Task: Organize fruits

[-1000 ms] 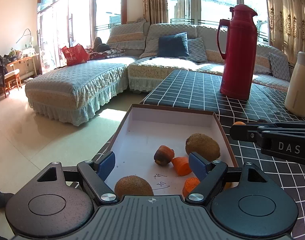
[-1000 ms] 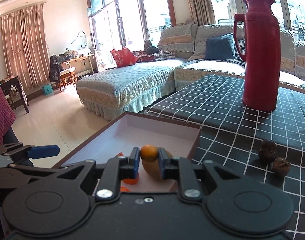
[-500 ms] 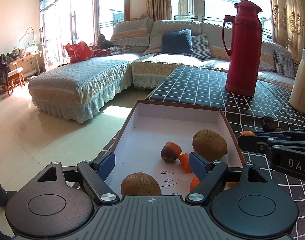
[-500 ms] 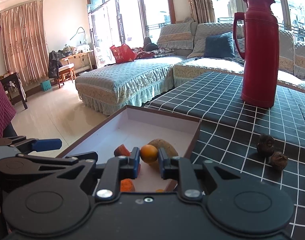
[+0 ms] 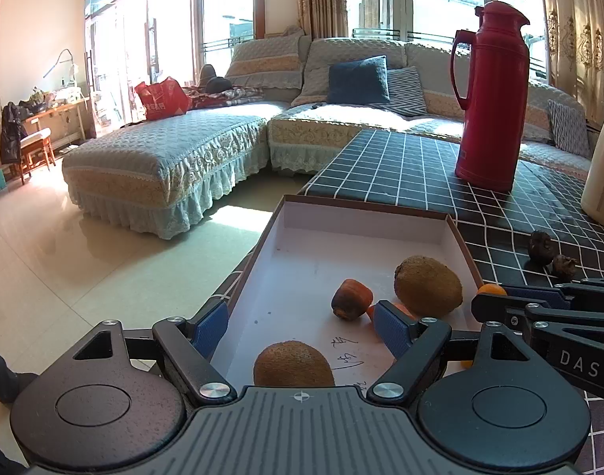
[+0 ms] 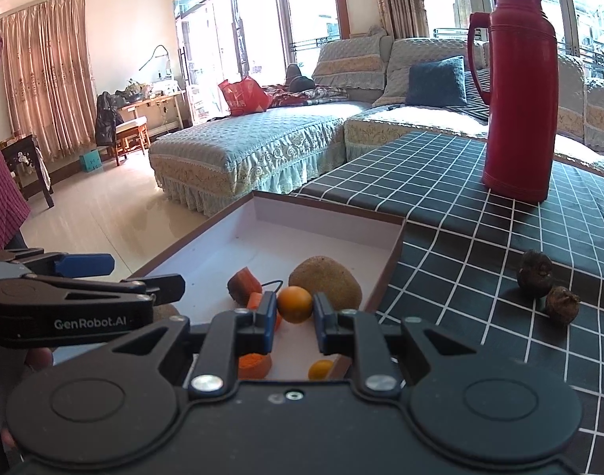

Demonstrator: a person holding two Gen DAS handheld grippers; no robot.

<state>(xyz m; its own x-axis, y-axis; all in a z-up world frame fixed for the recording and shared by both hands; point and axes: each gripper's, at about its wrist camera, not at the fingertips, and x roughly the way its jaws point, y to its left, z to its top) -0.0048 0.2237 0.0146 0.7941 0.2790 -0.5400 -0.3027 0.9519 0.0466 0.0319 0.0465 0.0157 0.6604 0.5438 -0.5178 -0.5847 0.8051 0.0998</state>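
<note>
Right wrist view: your right gripper has its jaws clamped on the orange, hanging over the box near its 3 o'clock wall, kiwi just past it at 12. Your left gripper gapes empty.

Two kiwis; two small oranges; two dark shrivelled fruits; one box; one red thermos.
</note>
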